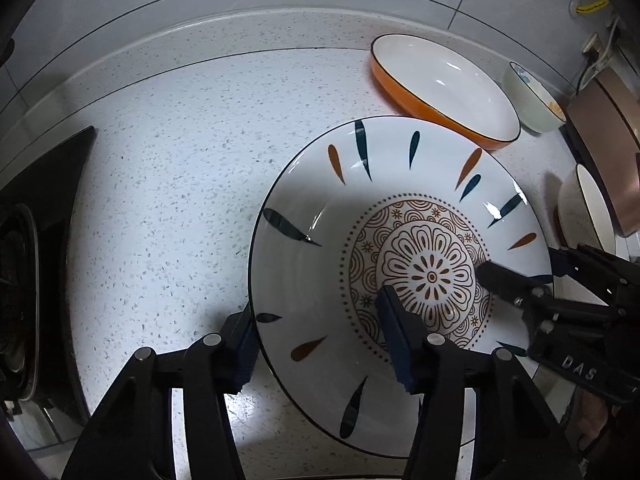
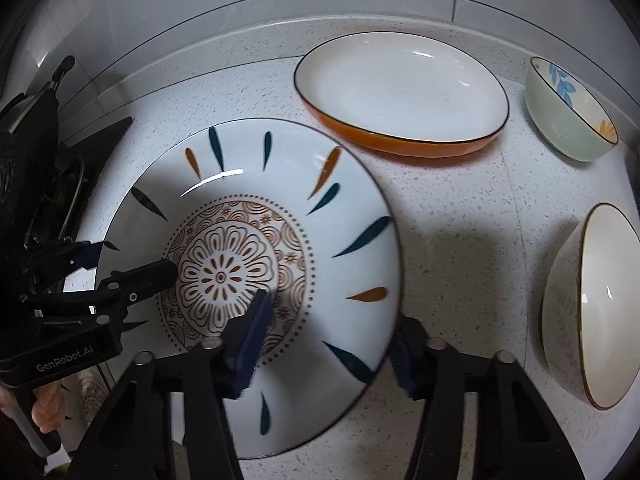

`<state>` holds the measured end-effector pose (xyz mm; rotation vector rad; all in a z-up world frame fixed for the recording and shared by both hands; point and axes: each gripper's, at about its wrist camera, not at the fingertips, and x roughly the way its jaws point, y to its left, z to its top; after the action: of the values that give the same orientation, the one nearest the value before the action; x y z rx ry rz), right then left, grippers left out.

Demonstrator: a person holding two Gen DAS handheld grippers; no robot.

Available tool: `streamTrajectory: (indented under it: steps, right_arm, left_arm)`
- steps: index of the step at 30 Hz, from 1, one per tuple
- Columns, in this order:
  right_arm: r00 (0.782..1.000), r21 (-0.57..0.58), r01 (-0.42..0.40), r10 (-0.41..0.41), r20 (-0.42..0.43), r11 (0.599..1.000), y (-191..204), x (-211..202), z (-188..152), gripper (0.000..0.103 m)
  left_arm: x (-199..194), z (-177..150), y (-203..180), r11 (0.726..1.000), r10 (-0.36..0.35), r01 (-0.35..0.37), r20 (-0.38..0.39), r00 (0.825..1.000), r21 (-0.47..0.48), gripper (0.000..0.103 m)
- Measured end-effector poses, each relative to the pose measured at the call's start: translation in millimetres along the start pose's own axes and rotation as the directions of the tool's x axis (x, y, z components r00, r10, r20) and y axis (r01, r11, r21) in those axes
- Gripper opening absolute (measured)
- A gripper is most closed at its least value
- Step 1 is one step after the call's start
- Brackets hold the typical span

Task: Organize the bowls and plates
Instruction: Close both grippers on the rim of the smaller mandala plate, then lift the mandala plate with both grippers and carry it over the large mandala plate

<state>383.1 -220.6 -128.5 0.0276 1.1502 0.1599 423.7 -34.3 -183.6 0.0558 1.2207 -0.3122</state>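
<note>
I've got both grippers straddling the big patterned plate [image 1: 400, 272] on the desk [image 1: 160, 200]: left gripper [image 1: 320, 344] half-open over its left rim, right gripper [image 2: 328, 344] half-open over its right rim, probably because it's so wide. I can't tell if the pads bite yet. Count: one patterned plate, one orange dish [image 2: 400, 96], two bowls [image 2: 568, 116].

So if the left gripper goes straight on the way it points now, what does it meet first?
Most likely the patterned plate. The left gripper already straddles its rim, one finger over the inside, the other outside. The counter lies just below; depth is unclear.
</note>
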Motion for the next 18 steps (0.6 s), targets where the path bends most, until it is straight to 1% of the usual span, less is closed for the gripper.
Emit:
streamTrajectory:
  steps: [1,3,6,11,14,18]
  right_arm:
    - [1.0,0.008,-0.004,0.004,0.002,1.0,-3.2,-1.1,-0.1,0.044]
    - [1.0,0.021,-0.002,0.002,0.008,1.0,-7.6,-3.0,-0.2,0.038]
    - [1.0,0.027,0.003,-0.004,0.014,1.0,-10.2,-5.2,-1.2,0.032]
    - [0.999,0.034,0.031,-0.031,0.028,0.999,-9.4,-8.9,-2.4,0.025]
    - [0.998,0.028,0.048,-0.048,0.031,0.998,-8.2,-12.0,-3.1,0.023]
    - [0.997,0.02,0.06,-0.06,0.042,0.998,-6.6,-15.5,-4.1,0.02]
  left_arm:
    - [-0.3,0.3,-0.1,1.0,0.002,-0.002,0.001,1.0,-0.003,0.047]
    - [-1.5,0.5,1.3,1.0,0.015,-0.015,0.009,1.0,-0.026,0.037]
    - [-6.2,-0.2,9.5,0.998,0.027,-0.026,0.015,1.0,-0.053,0.027]
    - [-10.2,-2.8,10.7,0.997,0.066,-0.065,0.031,0.997,-0.036,0.02]
    - [-13.1,-3.5,14.4,0.996,0.066,-0.064,0.041,0.997,-0.055,0.016]
    - [-16.5,-6.8,14.9,0.996,0.069,-0.066,0.047,0.997,-0.064,0.014]
